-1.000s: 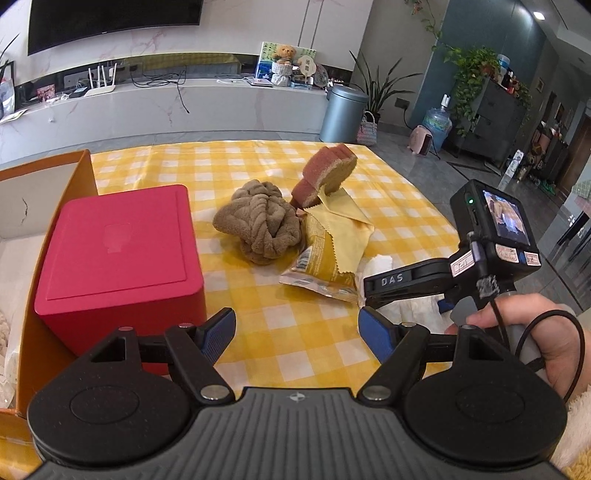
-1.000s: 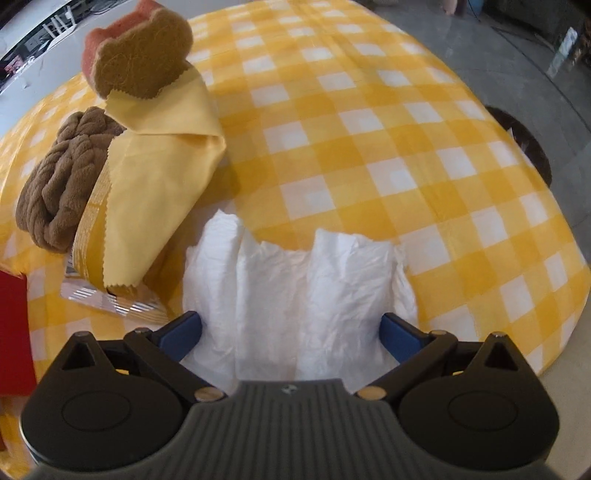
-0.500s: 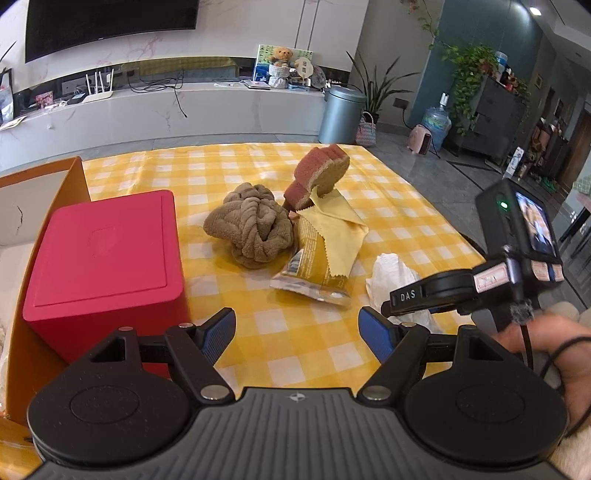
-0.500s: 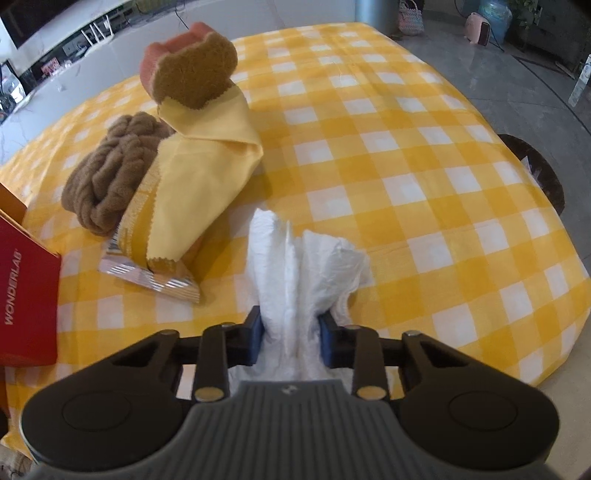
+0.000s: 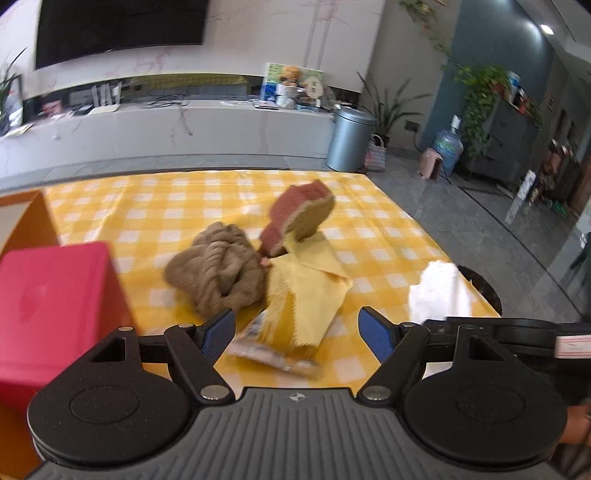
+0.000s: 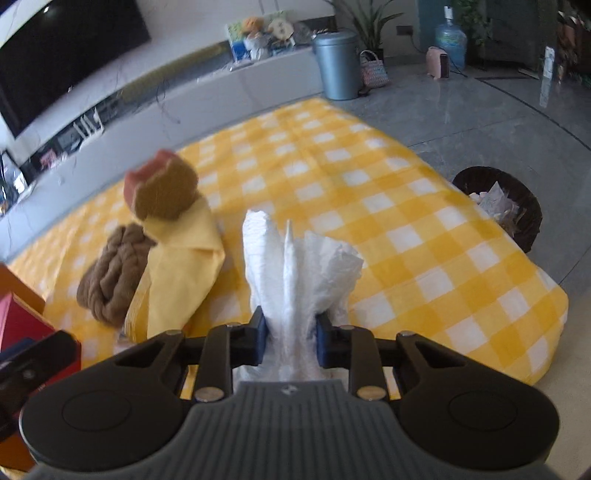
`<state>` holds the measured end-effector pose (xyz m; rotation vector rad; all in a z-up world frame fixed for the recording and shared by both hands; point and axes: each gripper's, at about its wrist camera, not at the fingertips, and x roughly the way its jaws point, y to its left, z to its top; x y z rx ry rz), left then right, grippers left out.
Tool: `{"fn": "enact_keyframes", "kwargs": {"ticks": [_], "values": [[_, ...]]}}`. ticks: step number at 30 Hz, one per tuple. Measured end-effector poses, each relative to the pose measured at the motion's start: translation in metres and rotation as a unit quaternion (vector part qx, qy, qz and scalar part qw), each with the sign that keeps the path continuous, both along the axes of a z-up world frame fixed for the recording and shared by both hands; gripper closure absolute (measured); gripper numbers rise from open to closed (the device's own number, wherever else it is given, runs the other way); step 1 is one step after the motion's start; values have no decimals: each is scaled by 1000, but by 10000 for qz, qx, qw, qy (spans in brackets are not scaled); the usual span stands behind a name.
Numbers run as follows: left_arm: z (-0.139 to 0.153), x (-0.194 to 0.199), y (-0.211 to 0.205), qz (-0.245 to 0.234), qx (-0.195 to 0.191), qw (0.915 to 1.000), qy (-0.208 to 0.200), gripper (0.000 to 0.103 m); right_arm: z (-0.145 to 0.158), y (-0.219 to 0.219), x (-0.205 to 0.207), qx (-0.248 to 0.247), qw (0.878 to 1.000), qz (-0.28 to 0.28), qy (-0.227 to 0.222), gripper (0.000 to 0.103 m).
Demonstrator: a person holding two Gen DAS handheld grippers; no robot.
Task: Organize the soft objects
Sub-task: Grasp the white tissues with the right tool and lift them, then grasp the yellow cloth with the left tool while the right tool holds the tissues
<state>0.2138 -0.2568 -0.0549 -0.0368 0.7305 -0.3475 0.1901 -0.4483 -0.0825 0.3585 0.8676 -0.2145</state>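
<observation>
Right tool (image 6: 290,341), angled downward, pinches white tissue (image 6: 295,266)

We see a bright, daylit room in both views. In the left wrist view a round ceiling light (image 5: 546,29) glows at two o'clock. Motion blur smears the knitted brown towel (image 5: 218,275) and the yellow checked tablecloth (image 5: 184,206); the right wrist view is softer still at ten o'clock. The crumpled white tissue (image 6: 295,266) looks nearly overexposed. Fisheye distortion bends the edges.
</observation>
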Motion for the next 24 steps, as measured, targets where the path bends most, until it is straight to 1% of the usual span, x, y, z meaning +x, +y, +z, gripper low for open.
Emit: {"fn": "enact_keyframes", "kwargs": {"ticks": [2,4,6,8,11,13,16,17,19,21,22,24], "values": [[-4,7,-12,-171,167,9997,-21,14,1,-5,-3,-179,9997,-178,-1,78],[-9,12,-23,-329,218,9992,-55,14,-3,-11,-3,-192,9994,-298,45,78],[-15,15,-32,-465,249,9985,-128,14,-9,-14,-2,-232,9991,-322,127,78],[-21,21,-40,-629,409,9969,-224,14,-15,-15,0,-385,9984,-333,251,78],[-29,30,-52,-579,634,9960,-246,14,-22,-21,3,-463,9974,-415,373,78],[-35,37,-58,-551,731,9956,-222,14,-25,-25,4,-447,9971,-476,403,78],[-47,46,-66,-363,940,9948,-146,14,-28,-26,4,-444,9970,-471,427,78],[-50,48,-70,-389,1013,9940,-147,14,-29,-25,5,-456,9969,-460,436,78],[-55,49,-76,-570,1101,9919,-277,14,-31,-24,6,-489,9969,-404,455,77],[-62,49,-84,-784,1269,9876,-499,14,-33,-21,9,-557,9967,-348,486,77],[-66,51,-88,-786,1478,9842,-576,14,-34,-20,10,-590,9964,-321,513,77],[-73,55,-94,-625,1874,9781,-651,14,-35,-18,11,-618,9962,-273,545,76]]}}
